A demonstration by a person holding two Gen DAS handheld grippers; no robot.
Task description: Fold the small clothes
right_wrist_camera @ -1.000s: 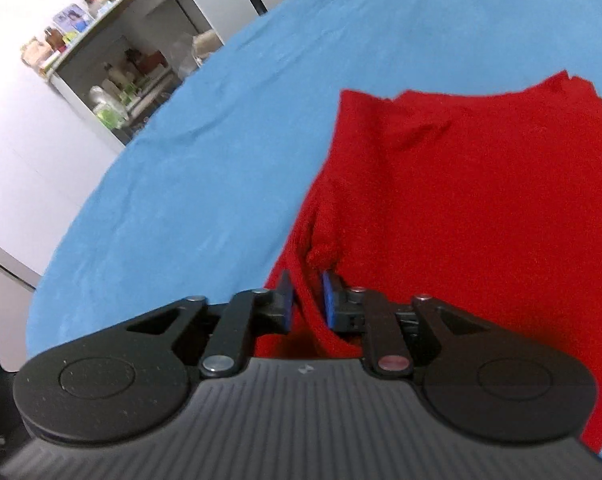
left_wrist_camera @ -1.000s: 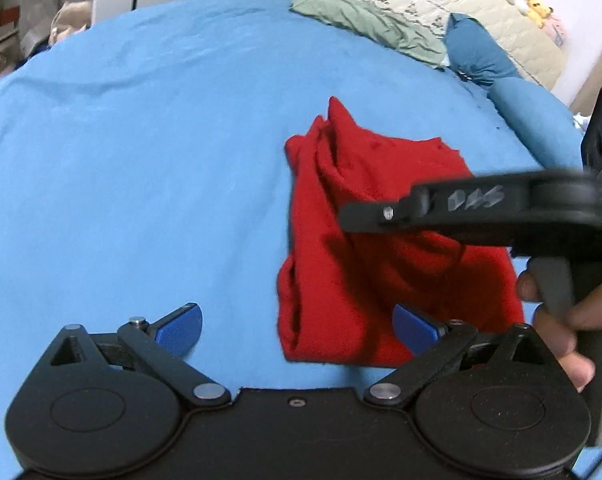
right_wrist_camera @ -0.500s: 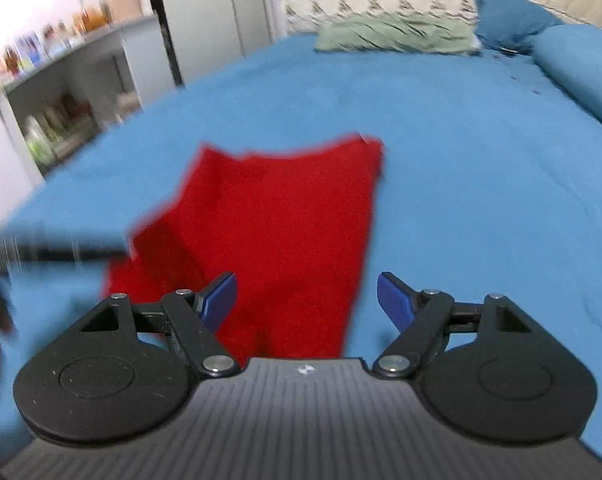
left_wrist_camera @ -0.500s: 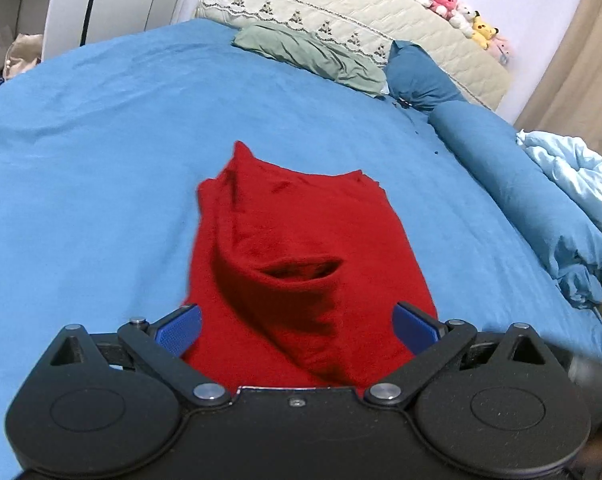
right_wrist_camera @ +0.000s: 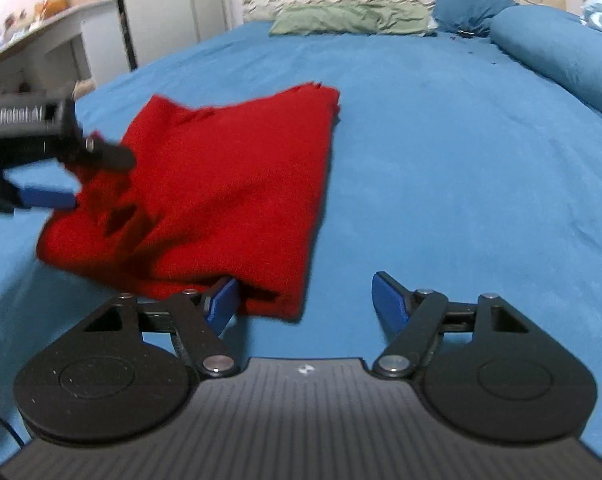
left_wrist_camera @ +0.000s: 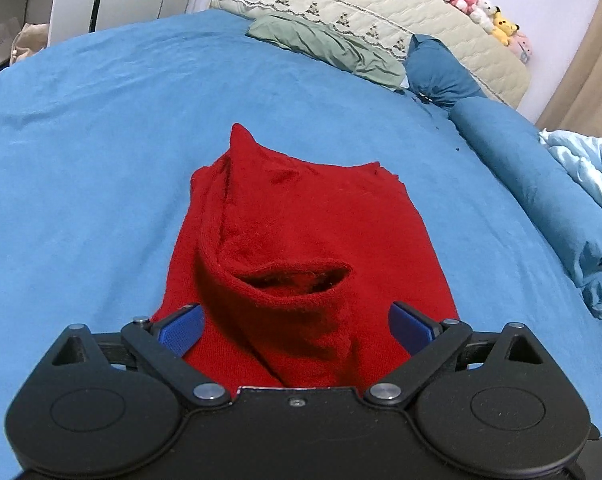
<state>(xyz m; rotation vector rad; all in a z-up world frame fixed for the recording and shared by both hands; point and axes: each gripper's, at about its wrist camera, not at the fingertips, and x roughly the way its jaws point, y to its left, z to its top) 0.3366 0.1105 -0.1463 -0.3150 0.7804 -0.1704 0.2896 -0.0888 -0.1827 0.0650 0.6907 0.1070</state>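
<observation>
A red knit garment lies folded on the blue bed sheet, with a loose cuff opening facing me. My left gripper is open, its blue pads on either side of the garment's near end. In the right wrist view the garment lies left of centre. My right gripper is open and empty at the garment's near right corner, its left pad touching the cloth edge. The left gripper shows there at the garment's left side.
A green pillow and a dark blue pillow lie at the headboard. A blue bolster and a light blue quilt are on the right. Plush toys sit on the headboard. A shelf stands left.
My right gripper let go of the red garment, opened and swung round to its right side. My left gripper moved over the garment's near end.
</observation>
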